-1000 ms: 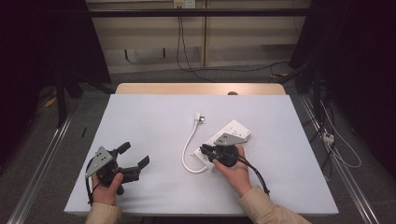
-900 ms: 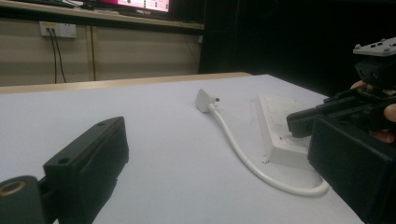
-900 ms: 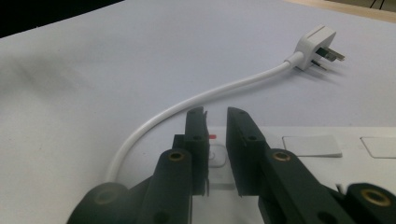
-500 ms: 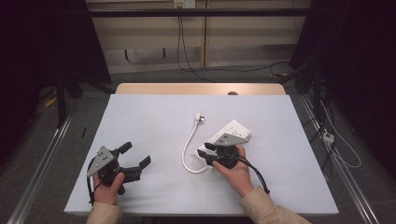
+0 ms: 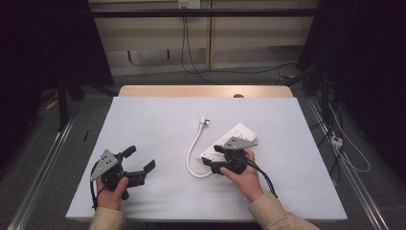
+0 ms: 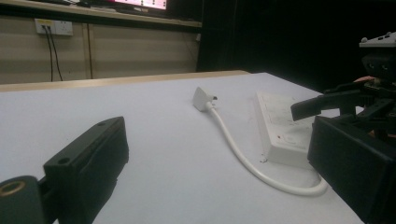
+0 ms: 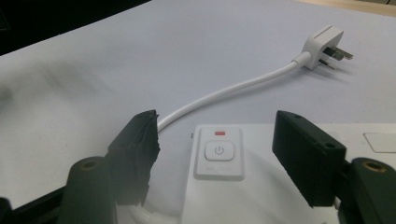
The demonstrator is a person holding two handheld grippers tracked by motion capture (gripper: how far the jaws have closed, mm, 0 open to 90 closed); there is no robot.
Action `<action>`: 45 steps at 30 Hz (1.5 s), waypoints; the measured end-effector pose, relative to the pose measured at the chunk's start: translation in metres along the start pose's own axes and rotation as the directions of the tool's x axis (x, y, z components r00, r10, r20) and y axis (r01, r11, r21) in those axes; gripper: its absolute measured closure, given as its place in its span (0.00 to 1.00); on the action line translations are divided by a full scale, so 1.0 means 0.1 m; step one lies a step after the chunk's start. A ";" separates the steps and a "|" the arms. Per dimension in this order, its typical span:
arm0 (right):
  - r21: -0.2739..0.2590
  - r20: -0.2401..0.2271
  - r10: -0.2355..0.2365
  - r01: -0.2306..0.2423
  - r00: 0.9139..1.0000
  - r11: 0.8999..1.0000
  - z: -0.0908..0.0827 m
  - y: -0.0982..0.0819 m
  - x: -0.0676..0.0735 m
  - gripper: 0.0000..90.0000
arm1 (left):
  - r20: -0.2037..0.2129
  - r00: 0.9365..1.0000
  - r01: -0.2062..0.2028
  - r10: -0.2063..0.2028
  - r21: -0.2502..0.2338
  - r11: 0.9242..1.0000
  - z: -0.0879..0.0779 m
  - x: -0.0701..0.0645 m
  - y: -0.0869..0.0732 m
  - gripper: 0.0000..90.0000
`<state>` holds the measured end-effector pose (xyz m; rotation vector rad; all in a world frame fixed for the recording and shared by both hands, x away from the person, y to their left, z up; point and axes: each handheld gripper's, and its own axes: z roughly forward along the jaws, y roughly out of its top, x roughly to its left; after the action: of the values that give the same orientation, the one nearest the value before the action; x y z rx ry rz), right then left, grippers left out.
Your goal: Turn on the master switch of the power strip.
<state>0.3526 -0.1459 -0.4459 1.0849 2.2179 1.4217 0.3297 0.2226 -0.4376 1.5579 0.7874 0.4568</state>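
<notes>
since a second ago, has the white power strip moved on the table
No. The white power strip lies at the same spot and angle beside its white plug; the right claw has just been opening over its switch end.

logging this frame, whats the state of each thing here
power strip: flat on the table, power button up, between the right gripper's jaws, not pinched
plug: unplugged, lying on the table, prongs bare
cord: slack, curved
right gripper: open, jaws have just been opening
left gripper: open, holding nothing

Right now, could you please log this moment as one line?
right gripper: jaws just opening, above white plastic power strip switch end | left gripper: open, idle | plug: unplugged on table
</notes>
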 end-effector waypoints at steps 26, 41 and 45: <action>-0.041 0.012 0.008 -0.008 1.000 0.999 -0.38 -0.09 -0.13 0.20 | 0.001 1.000 0.001 -0.001 -0.002 1.000 0.00 -0.01 0.00 0.05; -0.046 0.023 0.004 -0.003 1.000 0.999 -0.53 -0.15 -0.19 0.19 | 0.003 1.000 0.001 -0.001 0.001 1.000 0.01 -0.02 0.00 0.05; -0.046 0.029 0.004 -0.002 1.000 0.999 -0.58 -0.18 -0.21 0.19 | 0.004 1.000 0.003 -0.003 0.001 1.000 0.01 -0.02 0.00 0.05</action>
<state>0.3248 -0.2031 -0.4375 1.0870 2.1537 1.4423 0.3291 0.2202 -0.4377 1.5577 0.7870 0.4513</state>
